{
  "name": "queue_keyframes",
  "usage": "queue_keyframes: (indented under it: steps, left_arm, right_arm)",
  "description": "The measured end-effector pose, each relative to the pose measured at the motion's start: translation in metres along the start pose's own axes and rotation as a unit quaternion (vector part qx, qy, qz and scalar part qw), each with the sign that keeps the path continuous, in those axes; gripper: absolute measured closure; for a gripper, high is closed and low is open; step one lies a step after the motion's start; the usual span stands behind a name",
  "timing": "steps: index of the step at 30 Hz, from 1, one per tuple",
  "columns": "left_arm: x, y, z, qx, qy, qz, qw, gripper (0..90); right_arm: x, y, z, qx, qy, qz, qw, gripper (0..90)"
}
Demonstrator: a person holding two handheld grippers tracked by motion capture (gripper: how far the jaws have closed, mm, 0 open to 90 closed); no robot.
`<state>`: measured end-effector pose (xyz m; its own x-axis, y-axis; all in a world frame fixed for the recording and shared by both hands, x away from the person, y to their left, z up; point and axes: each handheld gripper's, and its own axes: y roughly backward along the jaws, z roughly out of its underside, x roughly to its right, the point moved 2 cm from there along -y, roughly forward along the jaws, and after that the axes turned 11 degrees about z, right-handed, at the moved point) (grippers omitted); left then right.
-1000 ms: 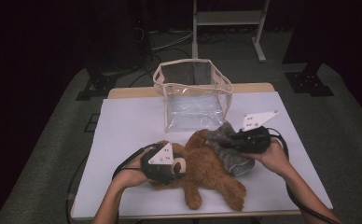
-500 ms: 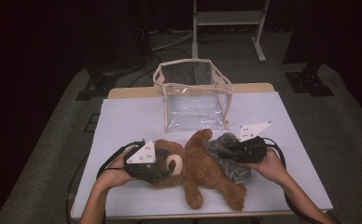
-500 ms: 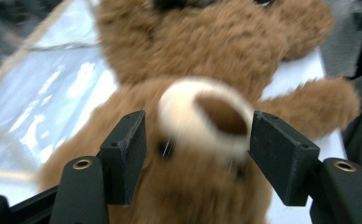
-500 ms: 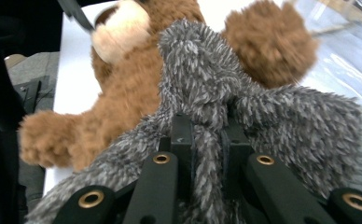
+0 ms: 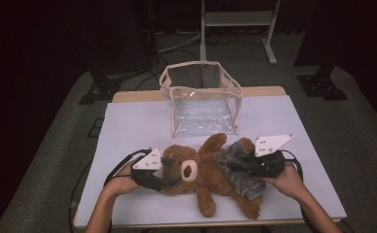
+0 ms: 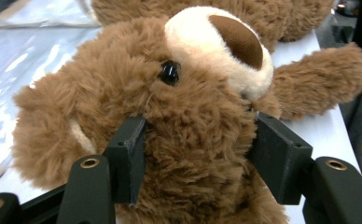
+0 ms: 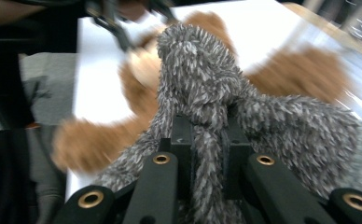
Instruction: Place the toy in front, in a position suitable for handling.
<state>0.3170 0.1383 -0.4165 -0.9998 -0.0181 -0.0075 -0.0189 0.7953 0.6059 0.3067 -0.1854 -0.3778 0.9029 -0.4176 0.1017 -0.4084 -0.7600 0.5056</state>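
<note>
Teddy bear [image 5: 203, 174] lies crosswise, head toward left tongs [image 5: 169, 175].

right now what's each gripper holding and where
Left gripper clamps the teddy bear by its head; right gripper pinches a fold of the grey fuzzy cloth.

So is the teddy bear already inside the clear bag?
No, the teddy bear lies on the table's white cover, in front of the clear bag, which stands apart from it.

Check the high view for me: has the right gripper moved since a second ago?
Yes. The right gripper, shut on the grey cloth, has come down the picture, away from the clear bag.
</note>
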Motion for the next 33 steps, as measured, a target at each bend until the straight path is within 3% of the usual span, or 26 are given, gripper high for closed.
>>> queue_keyframes:
  steps: [4, 6, 8, 11, 15, 19, 23, 29, 33]
  left_arm:
    - [0.001, -0.013, -0.013, -0.01, -0.008, -0.002, 0.9999, 39.6]
    - [0.002, -0.014, -0.016, -0.008, -0.008, -0.001, 0.9999, 39.7]
    - [0.004, -0.015, -0.018, 0.002, -0.008, 0.008, 0.9999, 40.6]
    - [0.005, -0.019, -0.022, 0.008, -0.011, 0.014, 0.9998, 41.8]
    - [0.003, -0.028, -0.024, -0.002, -0.008, 0.009, 0.9999, 40.9]
    - [0.003, -0.03, -0.025, -0.002, -0.011, 0.008, 0.9999, 40.5]
    - [0.003, -0.026, -0.024, -0.013, -0.012, -0.002, 0.9998, 40.0]
    - [0.004, -0.025, -0.028, -0.011, -0.012, -0.006, 0.9999, 40.0]
    - [0.003, -0.03, -0.031, -0.018, -0.008, -0.008, 0.9998, 40.2]
  right_arm:
    - [-0.013, -0.008, 0.002, -0.006, 0.022, -0.006, 0.9997, 78.7]
    - [-0.01, -0.005, 0.01, -0.008, 0.013, -0.002, 0.9999, 78.8]
    - [-0.004, 0.001, 0.018, -0.013, 0.02, 0.01, 0.9997, 79.0]
    - [0.002, 0.015, 0.028, -0.017, 0.005, 0.025, 0.9995, 79.1]
    - [-0.003, 0.02, 0.018, -0.018, 0.015, 0.037, 0.999, 79.0]
    - [-0.021, 0.004, 0.002, -0.017, 0.042, 0.019, 0.9988, 78.9]
    - [-0.028, -0.01, 0.009, -0.04, 0.057, 0.022, 0.9973, 78.9]
    - [-0.019, 0.015, 0.032, -0.037, 0.045, 0.04, 0.9975, 79.3]
    - [-0.018, 0.018, 0.03, -0.041, 0.046, 0.057, 0.9965, 79.2]
